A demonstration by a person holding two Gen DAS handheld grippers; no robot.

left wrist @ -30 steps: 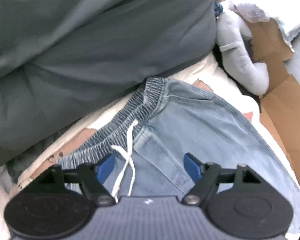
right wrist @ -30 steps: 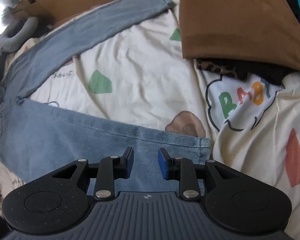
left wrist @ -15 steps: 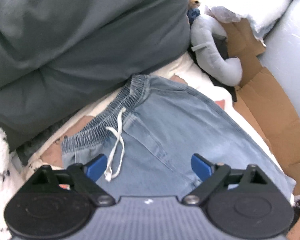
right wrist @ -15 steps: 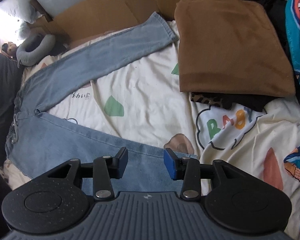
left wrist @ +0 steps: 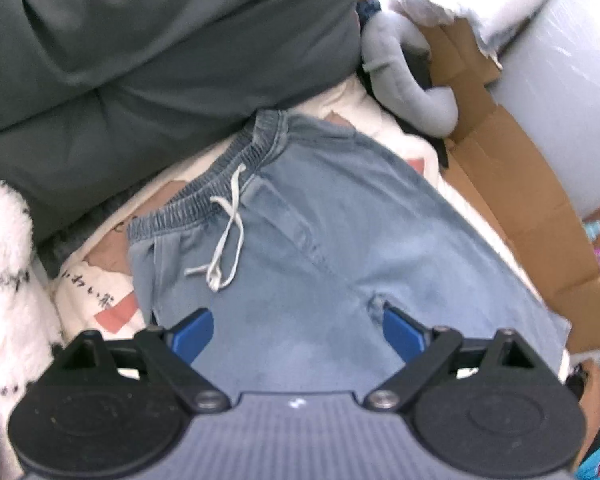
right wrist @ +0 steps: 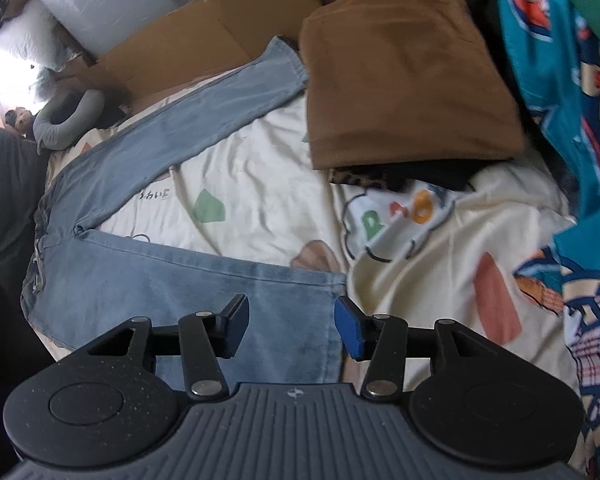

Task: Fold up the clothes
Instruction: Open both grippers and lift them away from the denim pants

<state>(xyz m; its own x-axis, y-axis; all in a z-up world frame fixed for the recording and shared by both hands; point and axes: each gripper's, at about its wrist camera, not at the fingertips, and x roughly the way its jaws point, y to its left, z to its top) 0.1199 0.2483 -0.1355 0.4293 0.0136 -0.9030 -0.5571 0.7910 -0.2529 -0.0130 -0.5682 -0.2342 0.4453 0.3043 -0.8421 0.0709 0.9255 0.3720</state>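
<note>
In the right wrist view we read small dark characters, too small to decipher, at centre left on the printed bedsheet (right wrist: 260,184), and the coloured letters "BABY", partly covered, at centre right. The sheet is cream with green, brown and coral shapes. The jeans (right wrist: 148,280) lie flat on it at left, legs spread in a V; the upper leg ends touching a folded brown garment (right wrist: 400,80). Cardboard (right wrist: 204,36) lines the upper edge. A teal printed garment (right wrist: 552,92) is cut off at right. The right gripper (right wrist: 292,324) is opening over the lower hem, pinching nothing.

In the left wrist view, the left gripper (left wrist: 296,334) stands wide apart above the jeans' seat, below the white drawstring (left wrist: 228,236).
</note>
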